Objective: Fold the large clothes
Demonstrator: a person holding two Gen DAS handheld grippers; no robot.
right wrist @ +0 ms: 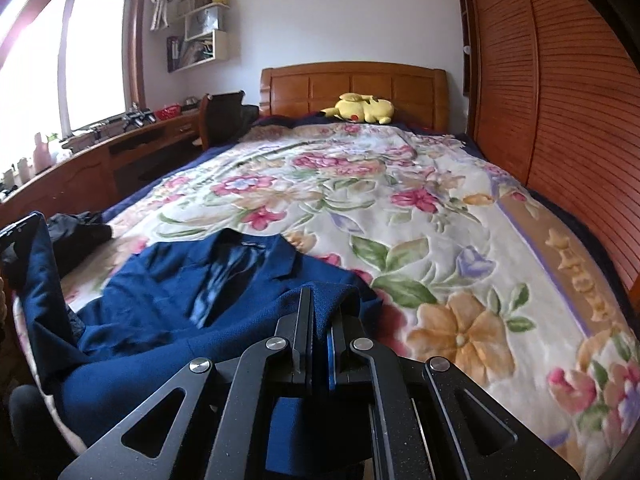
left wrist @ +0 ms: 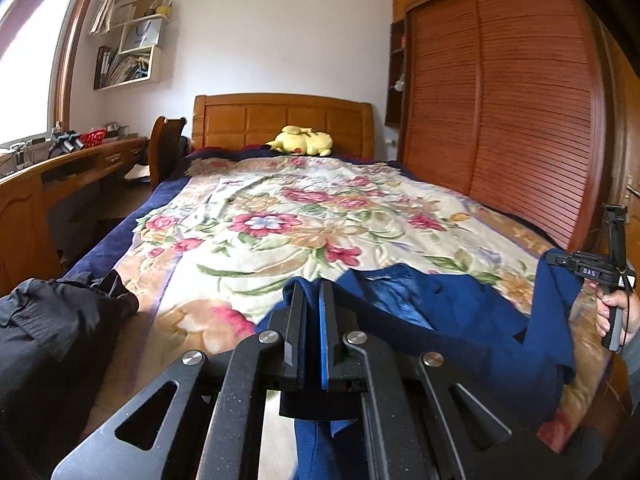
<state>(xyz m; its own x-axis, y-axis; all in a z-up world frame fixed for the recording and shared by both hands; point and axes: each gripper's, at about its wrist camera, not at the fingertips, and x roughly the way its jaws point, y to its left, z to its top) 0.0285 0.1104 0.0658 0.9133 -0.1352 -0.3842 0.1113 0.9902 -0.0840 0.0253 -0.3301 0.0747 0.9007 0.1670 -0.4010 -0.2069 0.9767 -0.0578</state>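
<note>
Left gripper: my left gripper (left wrist: pixel 313 294) is clamped on a fold of the blue jacket (left wrist: pixel 460 308), cloth pinched between the black jaws and hanging beneath them.
Right gripper: my right gripper (right wrist: pixel 322 304) is likewise closed on a bunched edge of the same jacket, fabric wedged between its fingers.
Jacket: dark blue, collar and lapels facing up, spread across the near end of the bed; from the right wrist view it lies from 9 to 12 o'clock of the fingertips.
Bed cover: a cream floral blanket (right wrist: pixel 420 208) with pink and orange flowers, lying under the jacket.
Other gripper seen: in the left wrist view, my right hand (left wrist: pixel 612 312) holds its handle at 3 o'clock, blue cloth draped up to it.
Dark garment: a black piece of clothing (left wrist: pixel 60 320) sits at 9 o'clock on the bed's left edge.
Far end: a yellow plush toy (left wrist: pixel 302 141) rests at 12 o'clock against the wooden headboard (left wrist: pixel 280 118).
Right side: a slatted wooden wardrobe (right wrist: pixel 560 100) at 2 o'clock.
</note>
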